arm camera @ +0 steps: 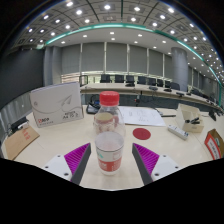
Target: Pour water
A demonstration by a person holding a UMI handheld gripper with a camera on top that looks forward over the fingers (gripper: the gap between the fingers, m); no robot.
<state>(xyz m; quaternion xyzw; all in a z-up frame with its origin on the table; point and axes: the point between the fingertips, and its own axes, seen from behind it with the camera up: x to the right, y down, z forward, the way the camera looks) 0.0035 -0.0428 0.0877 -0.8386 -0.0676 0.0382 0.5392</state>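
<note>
The gripper [108,163] is open, and the bottle [108,135] with a red cap stands between its fingers (label writing too small to read). At ten o'clock a white box [55,103]; at two o'clock a red coaster [142,133] and papers [140,115].

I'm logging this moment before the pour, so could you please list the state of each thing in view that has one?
bottle: upright on the table, between the gripper's fingers, red cap on, label around the lower half.
gripper: open, a gap at either side of the bottle.
white box: standing, closed.
red lid: lying flat on the table.
</note>
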